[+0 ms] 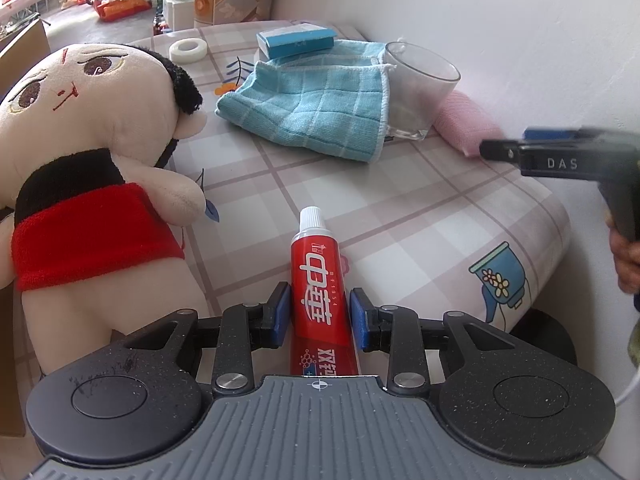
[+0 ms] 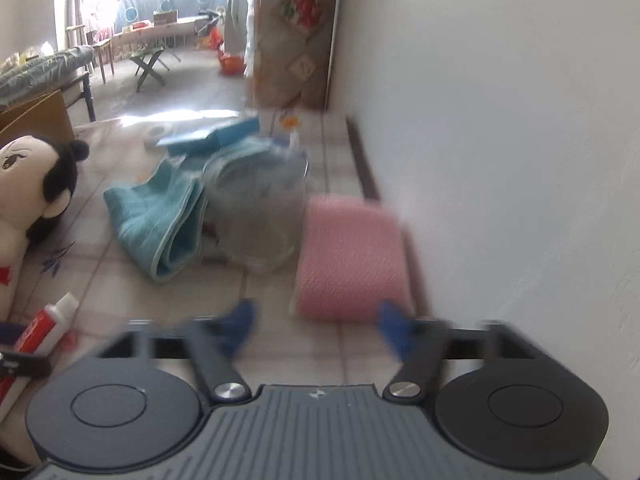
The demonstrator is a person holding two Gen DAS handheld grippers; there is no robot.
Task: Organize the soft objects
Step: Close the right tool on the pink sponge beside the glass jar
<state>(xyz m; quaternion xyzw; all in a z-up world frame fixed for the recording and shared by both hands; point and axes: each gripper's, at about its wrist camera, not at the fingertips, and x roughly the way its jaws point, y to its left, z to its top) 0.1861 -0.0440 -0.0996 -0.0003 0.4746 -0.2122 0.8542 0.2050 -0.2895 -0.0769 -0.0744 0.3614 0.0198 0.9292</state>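
Checked tablecloth (image 1: 420,208) covered the table by a white wall. Left gripper (image 1: 319,318) had its blue pads just beside a red toothpaste tube (image 1: 316,280), contact unclear, so grip can't be told. Right gripper (image 2: 316,326), blurred, spread wide before a pink sponge (image 2: 350,256) by the wall. Glass cup (image 1: 420,92) touched blue towel (image 1: 308,108); plush doll (image 1: 88,184) at left.
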